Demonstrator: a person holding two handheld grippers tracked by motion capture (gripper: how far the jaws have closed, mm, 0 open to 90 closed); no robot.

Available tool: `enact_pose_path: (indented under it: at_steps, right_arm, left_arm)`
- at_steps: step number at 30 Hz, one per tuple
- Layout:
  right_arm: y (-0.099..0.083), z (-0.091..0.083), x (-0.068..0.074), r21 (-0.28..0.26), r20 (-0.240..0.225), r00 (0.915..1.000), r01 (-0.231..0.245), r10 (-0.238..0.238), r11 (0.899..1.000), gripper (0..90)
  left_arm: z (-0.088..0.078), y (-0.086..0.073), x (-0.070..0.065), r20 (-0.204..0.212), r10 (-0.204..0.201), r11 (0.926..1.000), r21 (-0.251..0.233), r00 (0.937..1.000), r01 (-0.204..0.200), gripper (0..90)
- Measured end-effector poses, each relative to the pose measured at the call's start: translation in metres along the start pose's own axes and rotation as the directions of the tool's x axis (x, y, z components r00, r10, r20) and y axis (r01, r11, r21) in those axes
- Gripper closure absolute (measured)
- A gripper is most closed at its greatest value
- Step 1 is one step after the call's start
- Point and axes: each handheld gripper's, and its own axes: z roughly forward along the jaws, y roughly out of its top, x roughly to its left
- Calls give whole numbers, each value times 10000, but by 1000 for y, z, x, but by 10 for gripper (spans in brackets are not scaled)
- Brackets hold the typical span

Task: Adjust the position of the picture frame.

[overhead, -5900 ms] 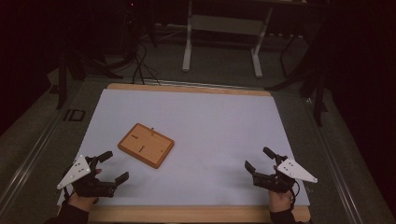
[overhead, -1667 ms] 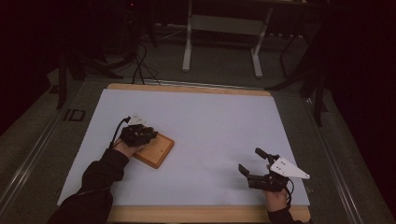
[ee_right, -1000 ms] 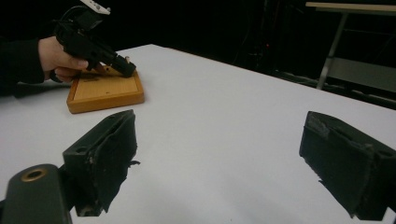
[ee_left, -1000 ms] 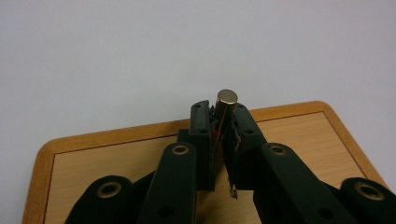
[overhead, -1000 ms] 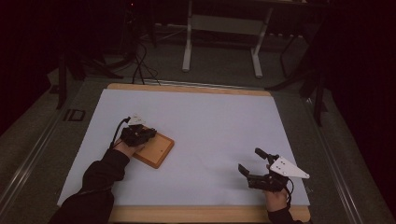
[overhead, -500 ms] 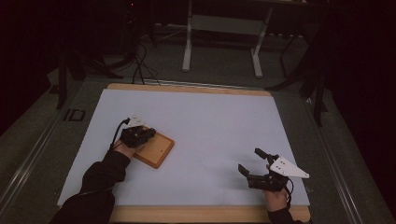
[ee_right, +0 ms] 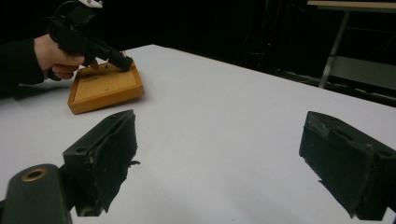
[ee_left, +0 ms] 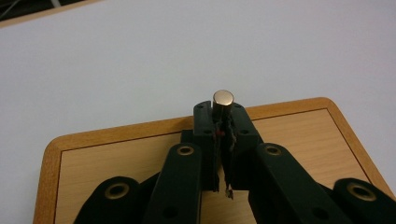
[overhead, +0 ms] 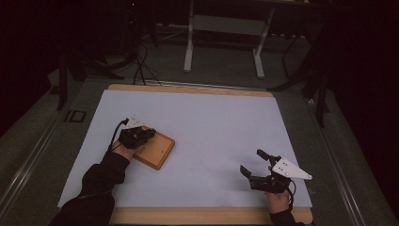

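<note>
Between the tips of the left gripper (ee_left: 223, 122) stands a small shiny metal cylinder (ee_left: 222, 100), a peg with a flat round top, upright and pinched from both sides by the two black jaws, which are drawn in almost to meeting; only the peg's top pokes above them. Beneath the jaws lies the shallow rectangular wooden tray (ee_left: 299, 135) with rounded corners, a darker raised rim and a pale inner panel, and the peg sits at the tray's far edge, close to the rim, though whether its foot touches the wood I cannot tell from here. In the high view the left gripper (overhead: 143, 135) rests over the tray's (overhead: 157, 150) far left corner, the person's dark-sleeved forearm running back toward the near edge. The tray lies slantwise on the left half of the white table sheet (overhead: 211, 122). Well apart from it, near the front right corner of the sheet, the right gripper (overhead: 251, 165) hangs just above the surface with its jaws spread wide and nothing between them; its own view looks across bare white sheet toward the tray (ee_right: 105, 88) and the left gripper (ee_right: 122, 59) bent over it.
</note>
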Motion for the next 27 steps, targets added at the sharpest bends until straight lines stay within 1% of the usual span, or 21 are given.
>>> enact_pose_path:
  at_steps: [2, 5, 9, 13, 17, 21, 24, 27]
  right_arm:
    - [0, 0, 0, -2, 3, 10000, -4, 4, 10000, 106]
    - [0, 0, 0, -12, -17, 10000, -10, 10, 10000, 106]
    - [0, 0, 0, -35, -24, 10000, -30, 30, 10000, 106]
    - [0, 0, -1, -39, -24, 10000, -35, 35, 10000, 106]
    - [0, 0, 0, -42, -14, 10000, -18, 18, 10000, 106]
    - [0, 0, 0, -38, -19, 10000, -21, 21, 10000, 106]
    - [0, 0, 0, -37, -12, 10000, -17, 17, 10000, 106]
    - [0, 0, -1, -44, -12, 10000, -29, 29, 10000, 106]
  left_arm:
    - [-2, 0, 0, -74, 17, 10000, -57, 10000, -17, 855]
    - [-3, 1, 0, -55, -22, 9999, -120, 10000, 21, 855]
    - [-4, 1, -1, -31, -21, 9999, -111, 10000, 20, 855]
    - [-8, 4, -1, -45, -142, 9999, -28, 9999, 142, 856]
    - [-15, 8, -2, 156, -146, 9998, -94, 9998, 148, 856]
    - [-17, 11, -3, 147, -155, 9998, -148, 9998, 158, 856]
    - [-24, 17, -6, 171, -66, 9994, -350, 9998, 72, 856]
    - [-29, 23, -9, 258, -61, 9981, -605, 9996, 76, 856]
